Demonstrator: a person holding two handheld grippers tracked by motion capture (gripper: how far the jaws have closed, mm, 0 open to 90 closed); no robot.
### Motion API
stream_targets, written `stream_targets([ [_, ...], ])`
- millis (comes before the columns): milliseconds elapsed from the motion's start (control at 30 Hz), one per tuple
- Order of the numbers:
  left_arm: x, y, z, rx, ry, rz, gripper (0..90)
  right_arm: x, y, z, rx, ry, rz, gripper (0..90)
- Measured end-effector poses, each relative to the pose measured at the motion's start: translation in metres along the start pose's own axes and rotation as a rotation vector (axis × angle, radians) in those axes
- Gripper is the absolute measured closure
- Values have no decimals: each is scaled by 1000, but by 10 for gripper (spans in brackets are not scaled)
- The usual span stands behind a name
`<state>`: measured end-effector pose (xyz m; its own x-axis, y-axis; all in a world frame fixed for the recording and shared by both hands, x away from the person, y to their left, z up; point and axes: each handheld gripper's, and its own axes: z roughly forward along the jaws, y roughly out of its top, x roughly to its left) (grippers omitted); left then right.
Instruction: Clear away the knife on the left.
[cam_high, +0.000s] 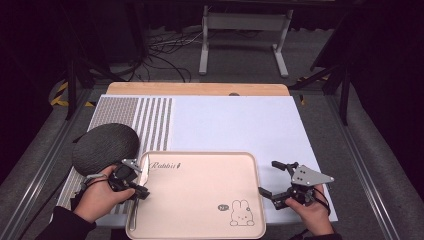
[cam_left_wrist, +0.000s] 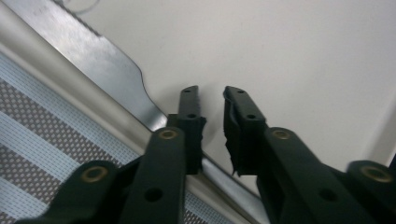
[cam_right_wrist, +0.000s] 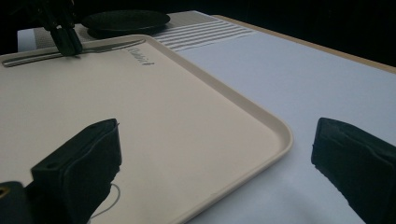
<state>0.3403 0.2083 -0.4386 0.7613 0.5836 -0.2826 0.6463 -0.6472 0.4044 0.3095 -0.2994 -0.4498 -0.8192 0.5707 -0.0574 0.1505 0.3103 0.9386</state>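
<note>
We look at the knife (cam_high: 142, 176), because the work in hand is with it. It lies inside the tray (cam_high: 210, 200), along the tray's left wall, and its long axis runs nearly parallel to this wall, from the near edge of the surface toward the far edge. The blade end points away from us, close to the printed word on the tray.

Our left gripper (cam_high: 134, 184) is directly at the knife. In the left gripper view the jaws stand narrow, with a small gap between them, and the knife (cam_left_wrist: 112, 70) passes under the left jaw, slanting from the upper left down to the lower right. The gap between the jaws sits a little to the inner side of the knife, over the bare tray floor (cam_left_wrist: 289, 60), so we cannot tell if the jaws already touch the metal.

Our right gripper (cam_high: 274, 181) is at the opposite side, by the tray's right rim (cam_right_wrist: 275, 128), with its jaws wide and holding nothing. It is well apart from the knife (cam_right_wrist: 70, 50).

So the left hand is clearly the nearer one. We judge that the coming move needs the jaws to cross the knife's long axis, not to follow it.
</note>
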Motion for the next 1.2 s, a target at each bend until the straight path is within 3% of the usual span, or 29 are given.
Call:
stream_targets([
  [67, 0, 2, -3, -25, 19, 13, 633, 0, 0, 0, -2, 0, 1, 24],
  [167, 0, 4, -9, -86, 53, 18, 408, 0, 0, -1, -5, -4, 2, 24],
  [300, 1, 3, -18, -174, 66, 40, 228, 0, 0, 0, -6, -4, 1, 24],
  [367, 1, 3, -22, -196, 79, 50, 184, 0, 0, -1, -7, -6, 1, 24],
  [400, 2, 1, -25, -231, 90, 61, 157, 0, 0, -1, -8, -7, 3, 24],
  [467, 2, 1, -28, -255, 96, 70, 127, 0, 0, -1, -9, -8, 3, 24],
  [533, 4, -3, -36, -319, 130, 113, 106, 0, 0, -2, -11, -11, 4, 24],
  [667, 6, -9, -42, -344, 123, 128, 85, 0, 1, -2, -16, -11, 3, 24],
  [833, 14, -21, -48, -425, 118, 135, 65, 0, 2, -2, -23, -18, -2, 24],
  [967, 20, -35, -50, -517, 80, 131, 68, 0, 2, -4, -35, -26, 3, 24],
  [1200, 27, -55, -46, -603, 99, 155, 67, 0, 3, -4, -41, -32, 6, 23],
])
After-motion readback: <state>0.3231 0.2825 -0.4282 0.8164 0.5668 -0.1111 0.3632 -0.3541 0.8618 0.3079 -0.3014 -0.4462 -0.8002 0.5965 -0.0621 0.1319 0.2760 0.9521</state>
